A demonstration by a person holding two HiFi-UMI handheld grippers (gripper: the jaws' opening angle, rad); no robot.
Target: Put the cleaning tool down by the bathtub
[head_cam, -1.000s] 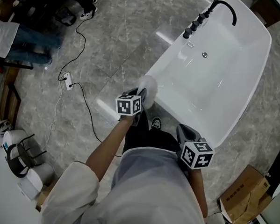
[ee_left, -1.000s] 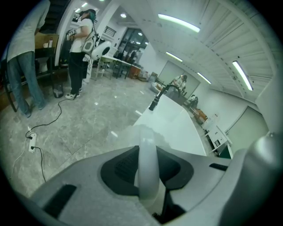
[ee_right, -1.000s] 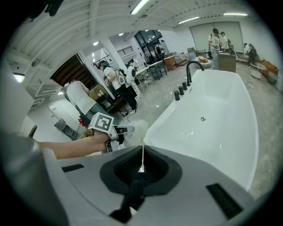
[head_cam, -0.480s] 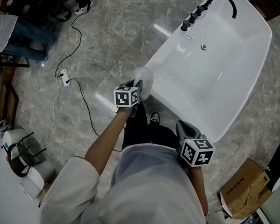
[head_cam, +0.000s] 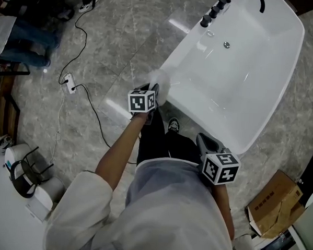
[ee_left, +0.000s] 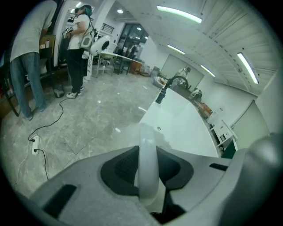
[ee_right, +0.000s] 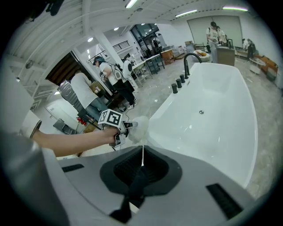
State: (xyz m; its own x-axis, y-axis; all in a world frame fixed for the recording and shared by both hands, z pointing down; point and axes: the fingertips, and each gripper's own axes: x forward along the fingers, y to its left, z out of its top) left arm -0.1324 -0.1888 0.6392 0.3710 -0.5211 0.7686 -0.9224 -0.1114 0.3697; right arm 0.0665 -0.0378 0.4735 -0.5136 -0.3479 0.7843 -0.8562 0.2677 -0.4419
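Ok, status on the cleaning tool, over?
Left gripper shut on cleaning tool, beside bathtub rim, not yet down. Right gripper shut, empty. Power strip on floor, well apart.

Cleaning tool [head_cam: 160, 79] blurred, part hidden behind left gripper [head_cam: 151, 89]; bathtub [head_cam: 254, 48] far end, faucet [head_cam: 262, 3] cut off by top edge.

Tally: 1 bathtub [head_cam: 242, 84]; 1 cleaning tool [head_cam: 161, 81]; left gripper [head_cam: 154, 89] plus right gripper [head_cam: 201, 140], 2 total; 3 black knobs [head_cam: 205, 22] at bathtub's far corner; 1 cardboard box [head_cam: 272, 209]; 1 power strip [head_cam: 68, 84]
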